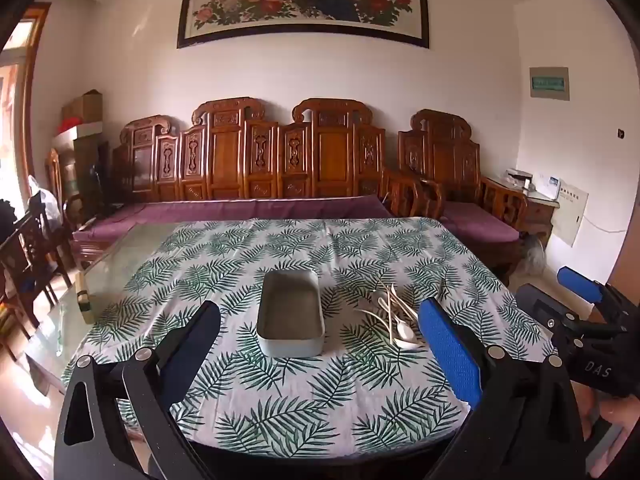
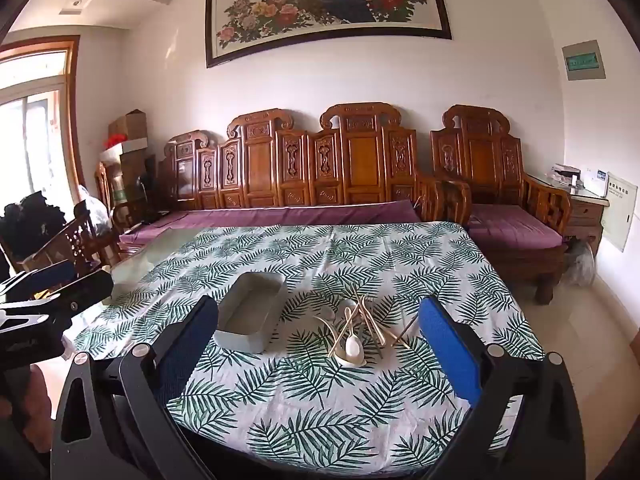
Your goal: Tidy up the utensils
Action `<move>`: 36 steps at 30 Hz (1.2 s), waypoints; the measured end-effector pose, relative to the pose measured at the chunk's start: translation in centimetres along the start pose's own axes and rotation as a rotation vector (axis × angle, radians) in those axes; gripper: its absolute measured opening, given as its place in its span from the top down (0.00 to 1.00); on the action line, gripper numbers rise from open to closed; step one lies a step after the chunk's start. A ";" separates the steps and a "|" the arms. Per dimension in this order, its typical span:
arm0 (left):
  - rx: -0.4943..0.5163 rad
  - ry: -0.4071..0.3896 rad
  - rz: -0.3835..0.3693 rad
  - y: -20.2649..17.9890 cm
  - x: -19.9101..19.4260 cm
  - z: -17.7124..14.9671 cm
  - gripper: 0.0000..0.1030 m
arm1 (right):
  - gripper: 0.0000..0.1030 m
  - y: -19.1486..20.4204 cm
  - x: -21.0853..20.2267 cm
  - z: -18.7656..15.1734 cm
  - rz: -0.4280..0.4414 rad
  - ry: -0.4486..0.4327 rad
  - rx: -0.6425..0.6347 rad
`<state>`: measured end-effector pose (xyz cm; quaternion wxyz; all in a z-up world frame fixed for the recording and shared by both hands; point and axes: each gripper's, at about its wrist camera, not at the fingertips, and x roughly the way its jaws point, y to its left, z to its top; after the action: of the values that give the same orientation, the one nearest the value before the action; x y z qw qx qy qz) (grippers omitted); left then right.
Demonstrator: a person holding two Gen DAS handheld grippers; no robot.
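Observation:
An empty grey rectangular box (image 1: 291, 312) (image 2: 251, 318) sits on the leaf-patterned tablecloth. To its right lies a heap of cream spoons and thin chopsticks (image 1: 396, 316) (image 2: 362, 330). My left gripper (image 1: 320, 324) hovers above the table's near edge, open wide, with nothing between its blue pads; the box lies ahead of it. My right gripper (image 2: 320, 324) hangs over the near edge too, open and empty, the utensil heap straight ahead. At the right rim of the left wrist view the right gripper (image 1: 576, 296) shows in a gloved hand.
The cloth (image 2: 360, 256) covers a glass-topped table (image 1: 120, 264). A small block (image 1: 84, 298) stands at the glass top's left edge. Behind are a carved wooden sofa (image 1: 280, 160) with purple cushions, wooden chairs (image 1: 24, 248) on the left and a side cabinet (image 2: 584, 208).

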<state>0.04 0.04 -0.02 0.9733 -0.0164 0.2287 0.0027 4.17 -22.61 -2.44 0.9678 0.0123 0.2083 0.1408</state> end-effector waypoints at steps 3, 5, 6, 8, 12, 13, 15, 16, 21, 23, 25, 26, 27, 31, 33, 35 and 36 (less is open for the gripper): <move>0.009 -0.006 0.005 -0.1 0.0 0.0 0.07 | 0.02 0.0 0.0 0.0 -0.002 0.001 -0.001; 0.010 -0.008 0.006 0.0 -0.1 0.0 0.07 | 0.02 0.0 0.0 0.0 -0.001 -0.002 -0.003; 0.009 -0.008 0.006 0.0 -0.1 0.0 0.07 | 0.02 0.0 0.0 0.0 -0.002 -0.003 -0.003; 0.008 -0.009 0.005 0.1 -0.2 -0.1 0.07 | 0.02 0.0 0.0 0.0 -0.002 -0.003 -0.002; 0.012 -0.005 0.006 -0.1 -0.1 0.0 0.07 | 0.02 -0.1 -0.1 0.0 0.000 -0.003 0.000; 0.012 -0.005 0.006 -0.1 -0.1 0.0 0.07 | 0.02 0.0 -0.1 0.0 0.000 -0.002 0.001; 0.013 -0.005 0.007 -0.1 -0.1 0.0 0.07 | 0.02 0.0 -0.1 0.0 -0.001 -0.003 -0.001; 0.012 -0.005 0.008 -0.1 -0.1 0.0 0.07 | 0.02 0.0 -0.1 0.0 0.001 -0.003 0.001; 0.013 -0.005 0.008 -0.2 -0.1 -0.2 0.07 | 0.02 0.0 0.0 0.0 -0.002 -0.003 0.001; 0.013 -0.005 0.009 0.0 0.0 -0.5 0.07 | 0.02 0.0 0.0 0.0 -0.002 -0.002 0.003; 0.012 -0.006 0.010 0.0 0.0 -0.9 0.07 | 0.02 -0.1 0.0 0.0 -0.002 -0.001 0.004; 0.012 -0.006 0.010 -0.2 0.1 -0.8 0.07 | 0.02 -0.1 0.0 -0.1 -0.001 -0.002 0.003; 0.011 -0.005 0.010 -0.3 0.2 -0.9 0.07 | 0.02 -0.1 0.0 -0.1 -0.001 -0.002 0.003; 0.012 -0.006 0.010 0.0 0.1 -0.6 0.07 | 0.02 -0.5 0.0 -0.3 -0.001 -0.001 0.004; 0.013 -0.007 0.010 0.1 0.1 -0.7 0.07 | 0.02 -0.5 0.0 -0.2 0.000 -0.001 0.003; 0.014 -0.008 0.010 0.0 0.0 -0.5 0.07 | 0.02 -0.4 0.0 -0.2 0.000 -0.002 0.004; 0.015 -0.008 0.010 0.0 0.0 -0.5 0.07 | 0.02 -0.4 0.0 -0.2 0.000 -0.002 0.004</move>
<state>-0.21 -0.01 -0.48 0.9744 -0.0080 0.2247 0.0058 4.23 -23.03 -2.70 0.9679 0.0146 0.2078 0.1403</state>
